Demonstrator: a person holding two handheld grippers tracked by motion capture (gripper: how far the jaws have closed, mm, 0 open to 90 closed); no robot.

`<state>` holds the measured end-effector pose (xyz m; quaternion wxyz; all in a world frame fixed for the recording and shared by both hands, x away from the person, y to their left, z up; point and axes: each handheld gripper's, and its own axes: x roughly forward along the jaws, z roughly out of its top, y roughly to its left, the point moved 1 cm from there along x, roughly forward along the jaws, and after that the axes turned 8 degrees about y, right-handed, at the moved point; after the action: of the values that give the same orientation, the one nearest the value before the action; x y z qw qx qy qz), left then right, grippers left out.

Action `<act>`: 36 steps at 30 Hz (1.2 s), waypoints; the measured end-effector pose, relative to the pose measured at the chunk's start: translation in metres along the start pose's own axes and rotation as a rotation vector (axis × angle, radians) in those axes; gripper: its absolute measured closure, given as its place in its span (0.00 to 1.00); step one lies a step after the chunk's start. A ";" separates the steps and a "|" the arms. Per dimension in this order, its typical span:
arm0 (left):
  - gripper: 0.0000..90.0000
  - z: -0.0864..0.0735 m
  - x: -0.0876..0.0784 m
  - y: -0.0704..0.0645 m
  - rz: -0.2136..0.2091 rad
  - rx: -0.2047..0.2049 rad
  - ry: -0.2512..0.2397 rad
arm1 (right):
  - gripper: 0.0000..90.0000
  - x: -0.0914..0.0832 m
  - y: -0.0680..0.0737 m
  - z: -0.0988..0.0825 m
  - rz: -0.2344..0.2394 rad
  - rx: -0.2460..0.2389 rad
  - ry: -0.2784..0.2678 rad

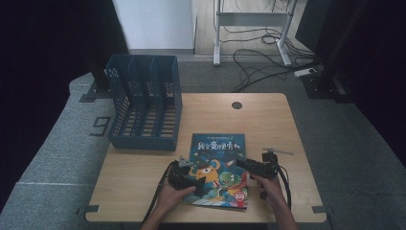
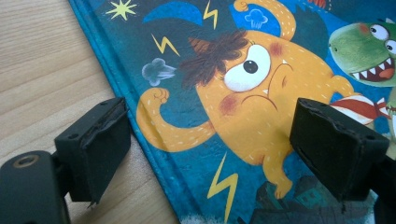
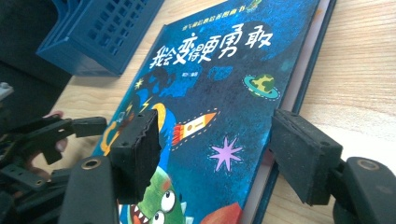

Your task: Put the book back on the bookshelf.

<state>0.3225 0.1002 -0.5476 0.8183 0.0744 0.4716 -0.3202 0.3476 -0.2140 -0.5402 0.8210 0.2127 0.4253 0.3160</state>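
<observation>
A picture book (image 1: pixel 218 165) with a dark blue cover and an orange monster lies flat on the wooden table (image 1: pixel 273 124), near its front edge. My left gripper (image 1: pixel 187 173) is at the book's left edge. Its jaws stand open (image 2: pixel 210 140), one over bare wood and one over the cover (image 2: pixel 261 84). My right gripper (image 1: pixel 250 165) is at the book's right side, also open (image 3: pixel 217 144). One of its jaws hangs over the cover (image 3: pixel 219 70) and the other beside the book's page edge. Nothing is pinched in either gripper. The left gripper (image 3: pixel 70 130) also appears low at the left in the right gripper view.
A blue perforated file holder (image 1: pixel 143 103) with three slots stands at the table's back left, close to the book's far corner (image 3: pixel 98 32). A round cable hole (image 1: pixel 236 105) sits near the table's far edge. Cables and a desk frame lie on the floor beyond.
</observation>
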 end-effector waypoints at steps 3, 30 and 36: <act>0.13 0.000 -0.001 0.002 -0.009 -0.008 -0.001 | 0.38 -0.001 -0.001 0.000 0.020 0.008 -0.006; 0.13 0.000 -0.002 0.007 -0.040 -0.025 -0.003 | 0.50 -0.005 0.003 0.000 -0.002 -0.080 -0.032; 0.14 -0.001 -0.006 0.013 -0.072 -0.044 -0.001 | 0.53 -0.008 0.010 0.002 0.002 -0.118 -0.036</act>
<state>0.3279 0.1136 -0.5457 0.8078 0.0392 0.4806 -0.3392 0.3425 -0.2125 -0.5278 0.8393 0.1701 0.3910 0.3374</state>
